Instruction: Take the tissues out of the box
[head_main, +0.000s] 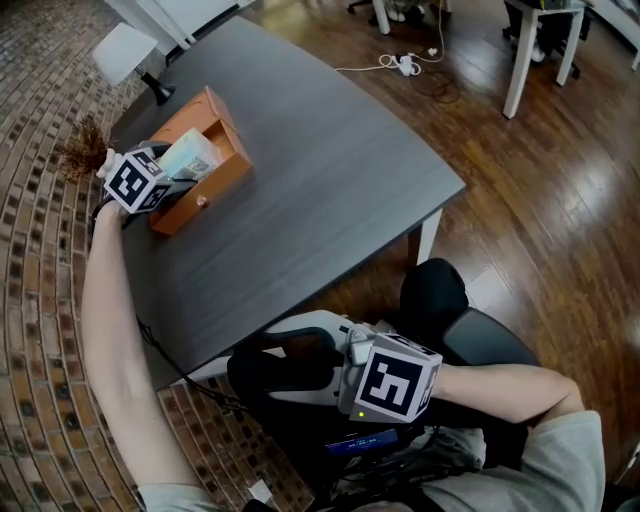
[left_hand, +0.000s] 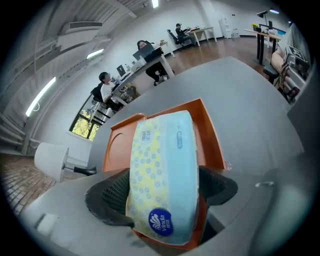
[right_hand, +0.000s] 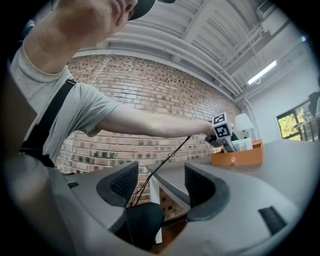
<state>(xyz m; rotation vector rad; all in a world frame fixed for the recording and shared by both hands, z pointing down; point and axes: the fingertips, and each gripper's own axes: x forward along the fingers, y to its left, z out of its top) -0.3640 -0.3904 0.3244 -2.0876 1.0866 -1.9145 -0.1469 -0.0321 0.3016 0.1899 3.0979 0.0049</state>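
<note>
An orange open-topped box (head_main: 215, 170) stands on the far left of the dark grey table (head_main: 320, 200). My left gripper (head_main: 178, 176) reaches into it and is shut on a soft tissue pack (head_main: 190, 154). In the left gripper view the light blue and yellow tissue pack (left_hand: 162, 160) fills the gap between the black fingers (left_hand: 112, 195), tilted up over the box (left_hand: 210, 135). My right gripper (head_main: 285, 365) hangs below the table's near edge, away from the box. Its jaws (right_hand: 160, 185) stand open with nothing between them.
A black chair (head_main: 440, 300) sits under the table's near corner by my right arm. A white lamp (head_main: 125, 50) and a dried plant (head_main: 85, 150) stand at the table's far left. White desks, a cable and seated people (left_hand: 105, 90) are farther off.
</note>
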